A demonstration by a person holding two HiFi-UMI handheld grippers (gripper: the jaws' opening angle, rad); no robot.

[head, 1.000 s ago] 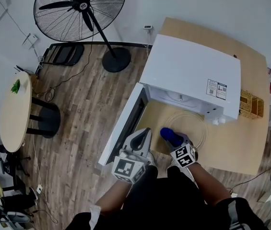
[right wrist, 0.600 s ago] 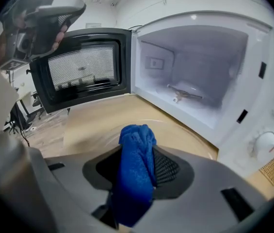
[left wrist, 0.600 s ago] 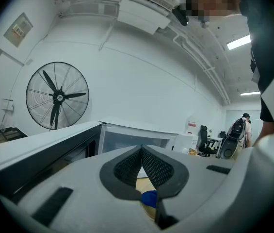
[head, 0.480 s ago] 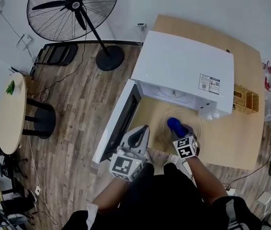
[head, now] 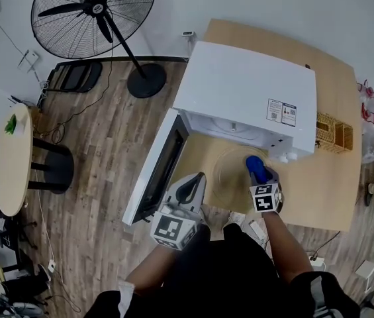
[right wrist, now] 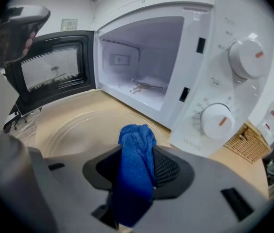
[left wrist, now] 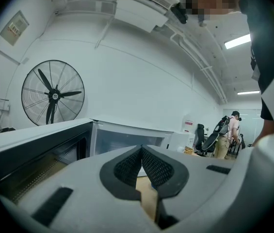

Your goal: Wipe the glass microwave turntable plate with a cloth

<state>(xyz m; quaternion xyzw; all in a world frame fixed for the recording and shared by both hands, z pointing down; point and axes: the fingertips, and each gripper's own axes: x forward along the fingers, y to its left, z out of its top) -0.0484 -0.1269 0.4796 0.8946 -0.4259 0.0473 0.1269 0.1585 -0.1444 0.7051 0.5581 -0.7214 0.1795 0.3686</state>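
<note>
Guessing the unheld round clear glass plate (head: 228, 172) is going to skid: right gripper (right wrist: 137, 166) is pinching the bunched blue cloth (right wrist: 136, 144), left gripper (left wrist: 142, 163) is idling closed, empty.

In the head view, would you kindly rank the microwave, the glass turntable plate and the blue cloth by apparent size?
1. microwave
2. glass turntable plate
3. blue cloth, pinched in the right gripper

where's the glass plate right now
In the head view the glass plate lies on the table before the open microwave, under the blue cloth in the right gripper.
</note>
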